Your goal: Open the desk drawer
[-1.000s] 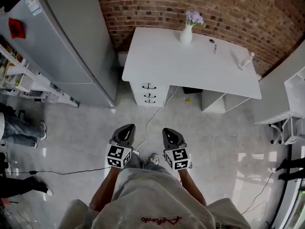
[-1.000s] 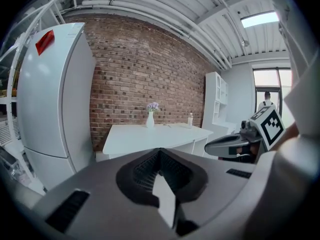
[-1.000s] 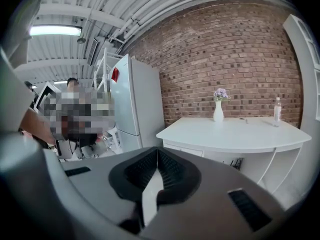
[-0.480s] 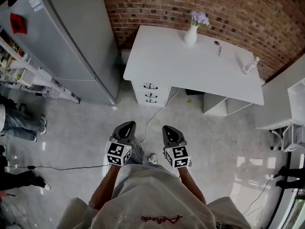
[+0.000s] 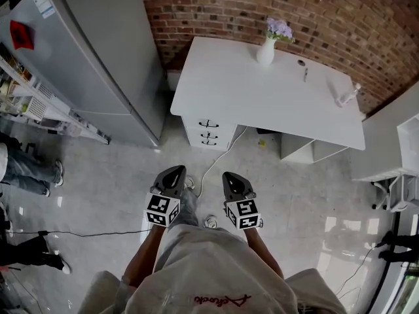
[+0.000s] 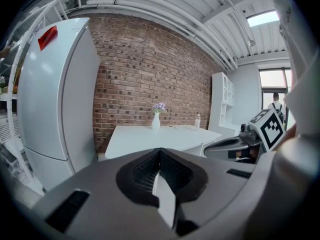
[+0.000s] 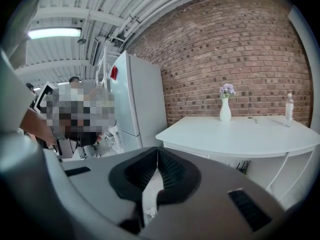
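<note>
Bearing an unreadable blue label [image 5: 40,0] and red sticker [image 5: 21,35], fridge [image 5: 98,64] flanks desk [image 5: 262,97].

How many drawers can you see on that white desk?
3, stacked under the left end of the desk in the head view: top drawer, middle drawer, bottom drawer. All look shut. The steep angle could hide others.

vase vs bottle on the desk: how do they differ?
The vase is opaque white and bulbous; the bottle is clear and slim. The vase holds purple flowers; the bottle holds none. The vase stands at the back of the desk, close to the brick wall; the bottle stands toward the desk's right end. Both are upright on the white top.
</note>
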The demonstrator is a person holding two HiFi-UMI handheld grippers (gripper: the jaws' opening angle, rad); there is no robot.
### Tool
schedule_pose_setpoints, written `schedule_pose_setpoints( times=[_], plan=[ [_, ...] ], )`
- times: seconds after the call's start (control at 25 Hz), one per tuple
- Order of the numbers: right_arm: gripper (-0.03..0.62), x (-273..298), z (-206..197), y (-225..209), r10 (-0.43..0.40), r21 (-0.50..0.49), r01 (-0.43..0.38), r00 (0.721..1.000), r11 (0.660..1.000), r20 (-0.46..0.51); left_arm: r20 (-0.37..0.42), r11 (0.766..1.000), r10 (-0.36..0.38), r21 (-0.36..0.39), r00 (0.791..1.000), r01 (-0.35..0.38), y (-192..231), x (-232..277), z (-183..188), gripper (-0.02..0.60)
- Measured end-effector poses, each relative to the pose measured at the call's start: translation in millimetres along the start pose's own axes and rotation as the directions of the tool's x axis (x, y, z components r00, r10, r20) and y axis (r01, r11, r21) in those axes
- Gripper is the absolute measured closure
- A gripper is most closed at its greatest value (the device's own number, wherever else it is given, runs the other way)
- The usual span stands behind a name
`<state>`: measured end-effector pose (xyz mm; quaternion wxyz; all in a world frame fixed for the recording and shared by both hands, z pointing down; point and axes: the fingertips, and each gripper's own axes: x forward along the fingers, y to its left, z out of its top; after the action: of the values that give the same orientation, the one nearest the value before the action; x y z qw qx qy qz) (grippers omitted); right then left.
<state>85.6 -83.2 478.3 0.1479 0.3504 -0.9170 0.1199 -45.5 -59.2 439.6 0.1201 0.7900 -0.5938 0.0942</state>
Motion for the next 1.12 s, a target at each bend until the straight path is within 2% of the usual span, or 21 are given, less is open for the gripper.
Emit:
schedule_pose_setpoints(
  times=[0.32,0.56,1.12],
  plan=[
    [0.576,42,11,-8,-0.006,0.0,0.006,1.0,1.0,-0.013,-0.002,1.0,-0.02,-0.008,1.0,0.02,29,27,5,0.571],
    [0.576,61,12,-16,-0.018,0.009,0.019,0.999,1.0,-0.033,-0.024,0.999,-0.041,-0.021,0.999,0.041,36,41,-1,0.571],
    [0.576,88,-50,-7,-0.021,0.072,0.034,0.985,0.997,-0.172,-0.132,0.991,-0.084,-0.111,0.988,0.069,50,54,-63,0.571]
  ],
)
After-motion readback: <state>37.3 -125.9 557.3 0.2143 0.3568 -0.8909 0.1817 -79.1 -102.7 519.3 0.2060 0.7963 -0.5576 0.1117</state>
